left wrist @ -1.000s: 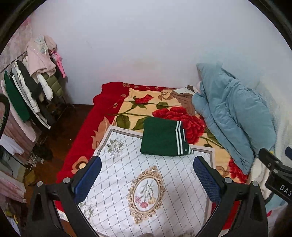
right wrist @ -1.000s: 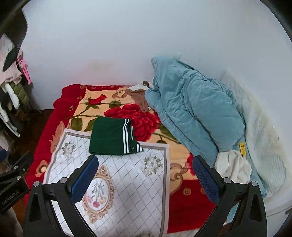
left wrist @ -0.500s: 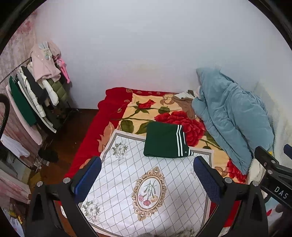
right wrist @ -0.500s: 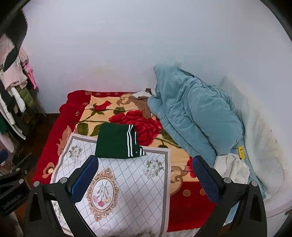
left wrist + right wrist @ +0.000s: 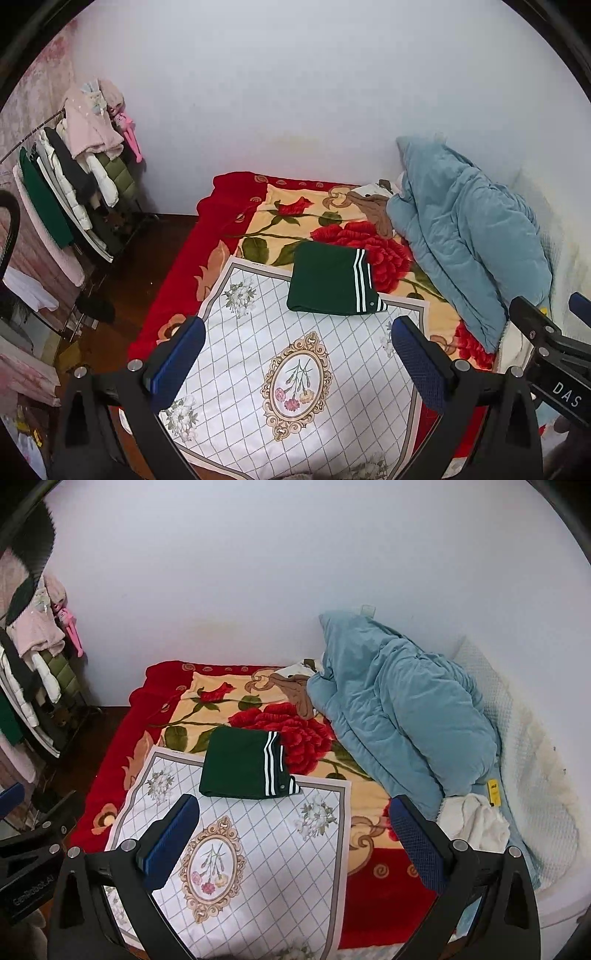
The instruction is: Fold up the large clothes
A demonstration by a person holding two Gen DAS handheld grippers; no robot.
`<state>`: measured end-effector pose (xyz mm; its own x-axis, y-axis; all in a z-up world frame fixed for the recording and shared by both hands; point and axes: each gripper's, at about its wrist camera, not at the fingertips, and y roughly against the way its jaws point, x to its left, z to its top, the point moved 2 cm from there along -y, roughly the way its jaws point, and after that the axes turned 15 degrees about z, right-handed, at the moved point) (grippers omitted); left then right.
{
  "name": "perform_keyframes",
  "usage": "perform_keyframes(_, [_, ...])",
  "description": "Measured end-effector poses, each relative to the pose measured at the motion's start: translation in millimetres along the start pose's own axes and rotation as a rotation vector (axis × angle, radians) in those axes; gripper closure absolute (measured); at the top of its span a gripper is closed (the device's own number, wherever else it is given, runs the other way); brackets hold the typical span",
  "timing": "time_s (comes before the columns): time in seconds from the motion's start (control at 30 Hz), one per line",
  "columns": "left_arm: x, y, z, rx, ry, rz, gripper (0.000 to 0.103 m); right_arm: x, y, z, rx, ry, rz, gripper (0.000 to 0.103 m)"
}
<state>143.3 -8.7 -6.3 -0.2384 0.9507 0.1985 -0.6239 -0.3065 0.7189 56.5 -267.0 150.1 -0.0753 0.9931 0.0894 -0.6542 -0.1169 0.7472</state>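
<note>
Left wrist view: the left gripper (image 5: 295,343) hangs above the bed (image 5: 229,206), fingers spread and holding nothing. The folded green garment (image 5: 332,282) lies on the far edge of the white checked cloth (image 5: 295,369), partly over the red flowered blanket. The right gripper (image 5: 291,823) is likewise spread wide. A blue quilt (image 5: 399,716) is heaped beside the garment, seemingly against the wall.

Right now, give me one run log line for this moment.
green garment: folded, on white mat | left gripper: open, empty | right gripper: open, empty
</note>
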Motion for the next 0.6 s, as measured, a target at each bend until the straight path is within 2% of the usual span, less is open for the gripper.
perform_keyframes(0.6, [4.2,1.5,-5.2,0.001,0.003,0.008,0.001,-1.4,-1.1,-2.8,0.008,0.008,0.002,0.0])
